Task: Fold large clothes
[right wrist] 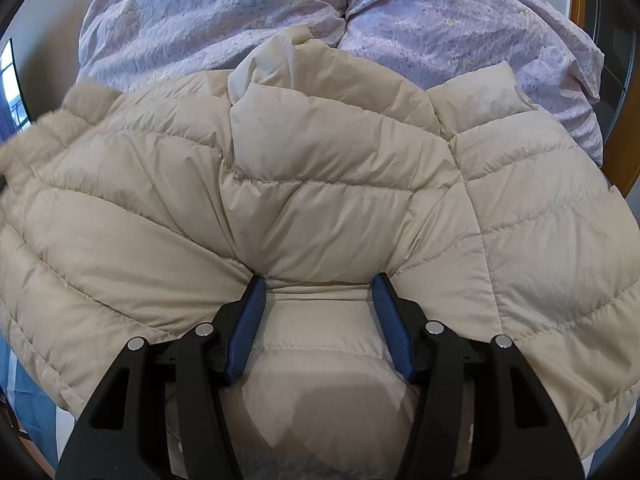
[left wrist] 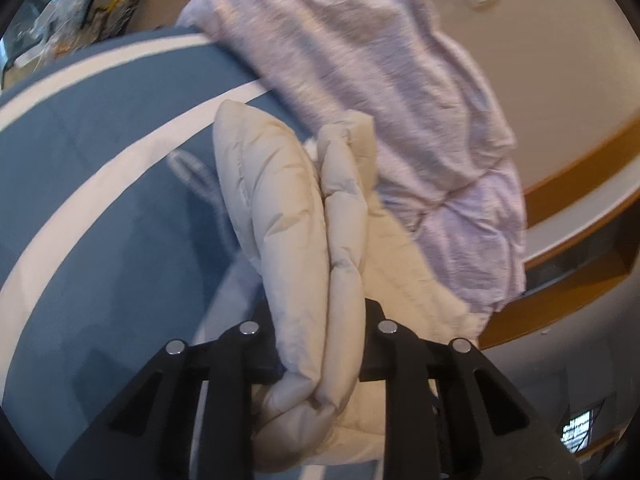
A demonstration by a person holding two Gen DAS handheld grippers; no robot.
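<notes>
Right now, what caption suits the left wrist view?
Left gripper pinching a fold of beige puffer jacket above a striped blue bedspread.

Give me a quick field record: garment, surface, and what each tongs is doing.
garment: beige puffer jacket, spread out, quilted
surface: blue bedcover with white stripes
behind: lilac duvet, bunched
left tongs: shut on a folded jacket edge, raised off the bedcover
right tongs: jaws around a puffy jacket fold, blue pads pressing its sides
</notes>
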